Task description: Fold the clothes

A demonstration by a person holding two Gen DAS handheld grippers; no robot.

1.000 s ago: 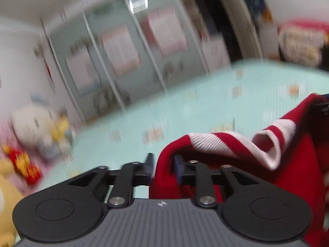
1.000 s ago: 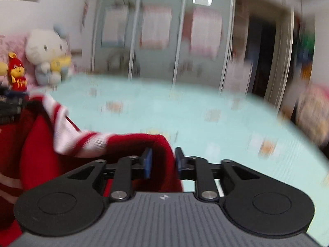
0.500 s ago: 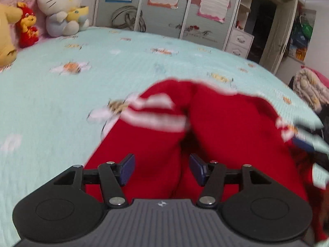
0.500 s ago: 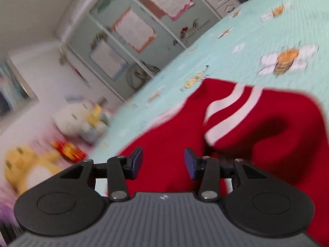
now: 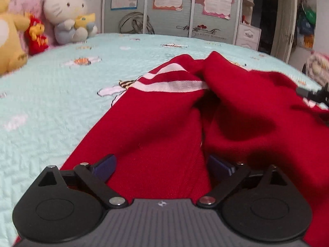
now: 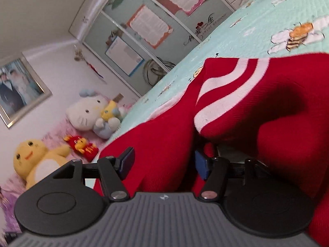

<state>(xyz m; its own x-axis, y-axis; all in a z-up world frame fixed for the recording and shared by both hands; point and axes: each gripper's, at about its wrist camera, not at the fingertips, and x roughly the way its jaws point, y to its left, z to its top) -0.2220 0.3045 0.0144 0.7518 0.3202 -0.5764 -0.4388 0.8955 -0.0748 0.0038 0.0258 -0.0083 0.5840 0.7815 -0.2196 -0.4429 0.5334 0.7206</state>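
A red sweater (image 5: 168, 127) with white stripes (image 5: 170, 86) lies crumpled on the mint bedspread (image 5: 51, 103). My left gripper (image 5: 162, 164) hovers low over its near edge. Its jaws are opening and stand wide, with red cloth lying between the pads but not pinched. In the right wrist view the same sweater (image 6: 236, 107) fills the right side, a striped cuff (image 6: 224, 90) folded over on top. My right gripper (image 6: 163, 163) is tilted, its jaws opening with red cloth loose between them. The right gripper's tip (image 5: 314, 95) also shows at the sweater's far right edge.
Plush toys sit at the head of the bed: a white cat (image 5: 67, 14), a yellow one (image 5: 8, 35) and a small red one (image 5: 37, 35). Wardrobe doors with posters (image 5: 168, 6) stand beyond the bed. A bundle of clothes (image 5: 318, 65) lies at the right, near a doorway (image 5: 267, 20).
Both grippers came down from holding the sweater up in the air to just above the bed. Their jaws opened and let the cloth go, and the sweater now lies on the bedspread.
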